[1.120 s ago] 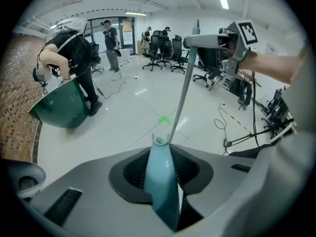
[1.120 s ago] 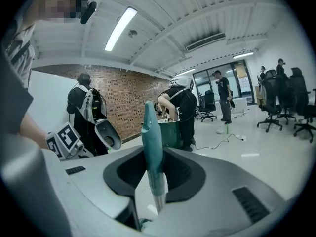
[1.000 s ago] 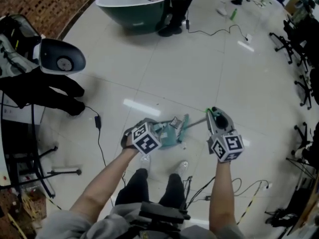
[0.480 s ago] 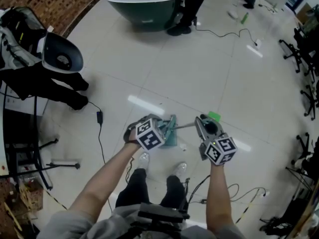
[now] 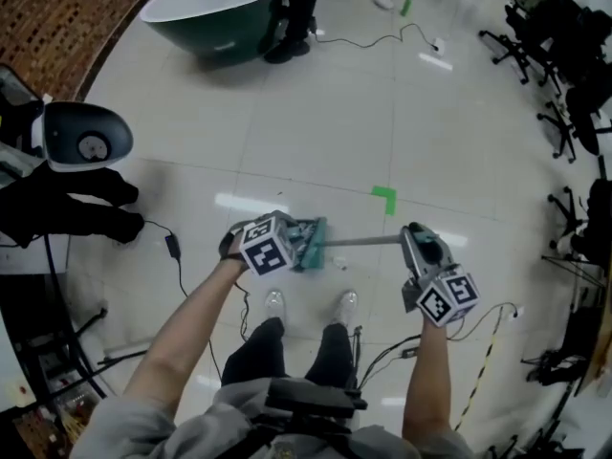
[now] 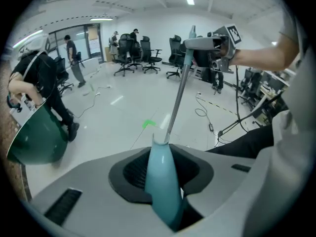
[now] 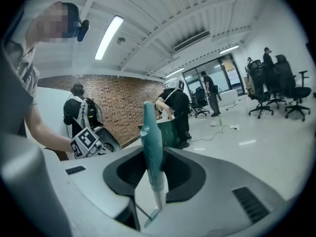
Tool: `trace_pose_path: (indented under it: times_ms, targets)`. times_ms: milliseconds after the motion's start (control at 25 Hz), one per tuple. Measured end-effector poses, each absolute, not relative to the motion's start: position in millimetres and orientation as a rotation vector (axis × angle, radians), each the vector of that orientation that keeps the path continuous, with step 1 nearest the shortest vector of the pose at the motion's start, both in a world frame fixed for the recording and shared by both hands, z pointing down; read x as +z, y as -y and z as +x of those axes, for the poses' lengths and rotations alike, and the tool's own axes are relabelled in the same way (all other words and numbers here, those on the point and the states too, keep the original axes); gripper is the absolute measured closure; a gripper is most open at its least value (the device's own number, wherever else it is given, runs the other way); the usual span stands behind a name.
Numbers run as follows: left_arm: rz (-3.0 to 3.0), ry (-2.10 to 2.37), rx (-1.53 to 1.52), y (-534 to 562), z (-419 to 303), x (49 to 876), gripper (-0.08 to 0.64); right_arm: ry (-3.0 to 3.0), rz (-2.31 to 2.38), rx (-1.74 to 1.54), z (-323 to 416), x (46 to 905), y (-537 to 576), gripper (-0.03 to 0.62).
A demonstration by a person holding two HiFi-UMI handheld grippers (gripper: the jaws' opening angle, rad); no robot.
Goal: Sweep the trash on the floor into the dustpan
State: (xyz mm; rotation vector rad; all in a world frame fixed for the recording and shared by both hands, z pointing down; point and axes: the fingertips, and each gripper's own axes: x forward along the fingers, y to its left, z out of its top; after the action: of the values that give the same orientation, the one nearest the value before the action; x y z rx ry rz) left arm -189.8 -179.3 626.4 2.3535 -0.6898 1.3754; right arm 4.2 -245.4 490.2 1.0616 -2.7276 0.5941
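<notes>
In the head view my left gripper (image 5: 290,244) is shut on the handle of a teal dustpan (image 5: 313,244) that hangs just above my shoes. The left gripper view has that pale teal handle (image 6: 162,181) clamped between the jaws. A broom's silver rod (image 5: 368,241) runs nearly level from the dustpan to my right gripper (image 5: 417,239). That gripper's jaws are closing on the broom's teal handle (image 7: 150,142), which stands upright between them. A small pale scrap (image 5: 339,263) lies on the floor beside the dustpan. The broom's head is hidden behind the dustpan.
A green tape mark (image 5: 384,197) is stuck to the white tiles ahead. A dark green tub (image 5: 206,12) with a person (image 5: 298,8) beside it stands far ahead. A black cable (image 5: 177,251) trails at left, office chairs (image 5: 535,36) at right.
My right gripper has swung out to the right with the broom handle, so the rod now lies nearly level. The left gripper has rolled and still holds the dustpan.
</notes>
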Motion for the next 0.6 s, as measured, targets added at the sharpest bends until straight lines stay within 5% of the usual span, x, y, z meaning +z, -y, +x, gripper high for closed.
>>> trace_pose_path:
  times_ms: [600]
  targets:
    - [2.446,0.344,1.498,151.2,-112.4,626.3,0.454,2.333,1.424,0.511,91.1,566.8,182.2,0.494]
